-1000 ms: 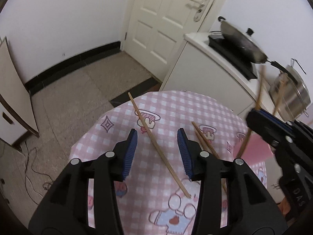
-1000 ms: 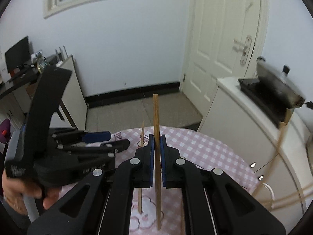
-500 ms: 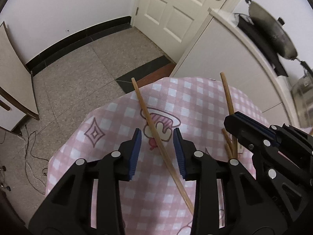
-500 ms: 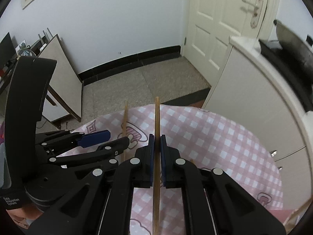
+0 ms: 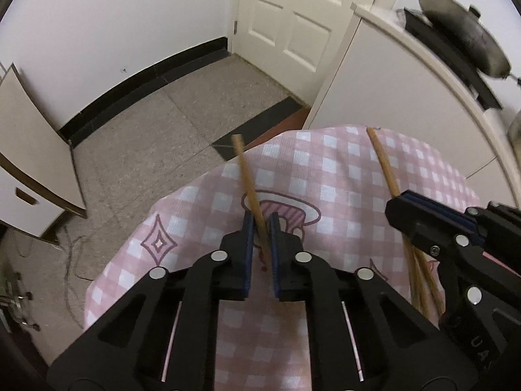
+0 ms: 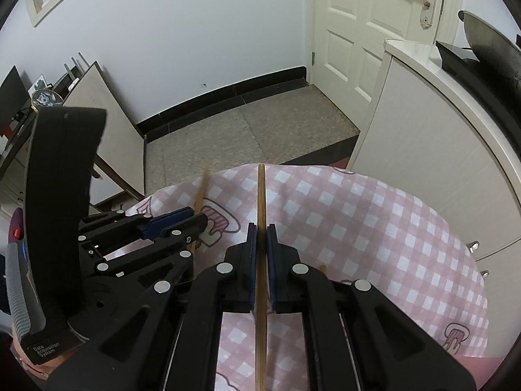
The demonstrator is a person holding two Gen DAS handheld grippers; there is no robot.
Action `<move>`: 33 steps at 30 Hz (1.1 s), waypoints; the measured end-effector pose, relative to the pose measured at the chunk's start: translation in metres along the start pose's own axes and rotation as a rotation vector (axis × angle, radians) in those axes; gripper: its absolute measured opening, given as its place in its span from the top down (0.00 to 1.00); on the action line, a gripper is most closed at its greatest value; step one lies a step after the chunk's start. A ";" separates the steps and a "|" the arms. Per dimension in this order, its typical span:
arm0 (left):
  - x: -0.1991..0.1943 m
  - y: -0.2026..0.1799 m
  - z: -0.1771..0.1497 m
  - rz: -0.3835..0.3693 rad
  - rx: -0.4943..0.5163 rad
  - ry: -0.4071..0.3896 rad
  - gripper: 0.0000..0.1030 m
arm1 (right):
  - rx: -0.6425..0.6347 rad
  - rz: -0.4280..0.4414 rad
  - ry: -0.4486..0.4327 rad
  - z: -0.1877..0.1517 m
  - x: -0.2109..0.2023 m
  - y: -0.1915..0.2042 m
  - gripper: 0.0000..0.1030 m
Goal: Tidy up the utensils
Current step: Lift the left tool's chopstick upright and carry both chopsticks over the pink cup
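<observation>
My left gripper (image 5: 260, 228) is shut on a wooden chopstick (image 5: 248, 179) whose far end sticks out past the table edge. It shows blurred in the right wrist view (image 6: 199, 195), with the left gripper (image 6: 192, 220) at the left. My right gripper (image 6: 259, 238) is shut on a second chopstick (image 6: 260, 202) that runs straight between its pads. In the left wrist view this chopstick (image 5: 382, 166) rises from the right gripper (image 5: 410, 210) at the right. More chopsticks (image 5: 420, 280) lie on the pink checked tablecloth (image 5: 325, 169) below the right gripper.
The small table (image 6: 374, 215) stands by a white cabinet (image 5: 407, 91) carrying a black cooktop and wok (image 5: 462, 42). A white door (image 6: 364, 32) is behind. Boards (image 6: 97, 120) lean against the wall at the left.
My left gripper has closed on the chopstick that lay between its open fingers. The right gripper has lowered its chopstick closer alongside.
</observation>
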State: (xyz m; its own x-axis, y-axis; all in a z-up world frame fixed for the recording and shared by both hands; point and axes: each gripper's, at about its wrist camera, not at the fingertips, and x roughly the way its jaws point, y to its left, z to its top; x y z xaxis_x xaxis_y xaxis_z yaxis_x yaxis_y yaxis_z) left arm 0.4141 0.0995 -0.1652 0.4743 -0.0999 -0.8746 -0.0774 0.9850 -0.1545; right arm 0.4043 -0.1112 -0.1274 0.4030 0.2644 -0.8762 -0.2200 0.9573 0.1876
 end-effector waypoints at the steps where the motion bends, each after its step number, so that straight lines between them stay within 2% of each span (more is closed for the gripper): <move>1: -0.001 0.002 -0.002 -0.016 -0.010 -0.003 0.93 | 0.000 0.009 -0.006 -0.001 -0.002 0.002 0.96; 4: -0.014 0.008 -0.006 -0.065 -0.017 -0.018 0.94 | -0.012 0.023 -0.032 -0.003 -0.011 0.008 0.96; 12: -0.102 0.007 -0.019 -0.122 0.005 -0.224 0.94 | -0.044 0.035 -0.150 -0.012 -0.068 0.027 0.96; 17: -0.148 -0.004 -0.037 -0.128 0.045 -0.321 0.94 | -0.066 0.037 -0.229 -0.033 -0.113 0.040 0.96; 23: -0.190 -0.022 -0.063 -0.139 0.090 -0.397 0.94 | -0.076 0.030 -0.294 -0.058 -0.156 0.041 0.96; 33: -0.242 -0.058 -0.085 -0.213 0.155 -0.490 0.94 | -0.081 -0.008 -0.406 -0.092 -0.228 0.030 0.96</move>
State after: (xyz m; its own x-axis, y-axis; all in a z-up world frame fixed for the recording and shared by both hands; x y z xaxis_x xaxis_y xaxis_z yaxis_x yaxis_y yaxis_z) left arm 0.2289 0.0541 0.0165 0.8206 -0.2584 -0.5098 0.1772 0.9630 -0.2029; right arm 0.2244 -0.1538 0.0375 0.7190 0.2974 -0.6281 -0.2786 0.9514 0.1316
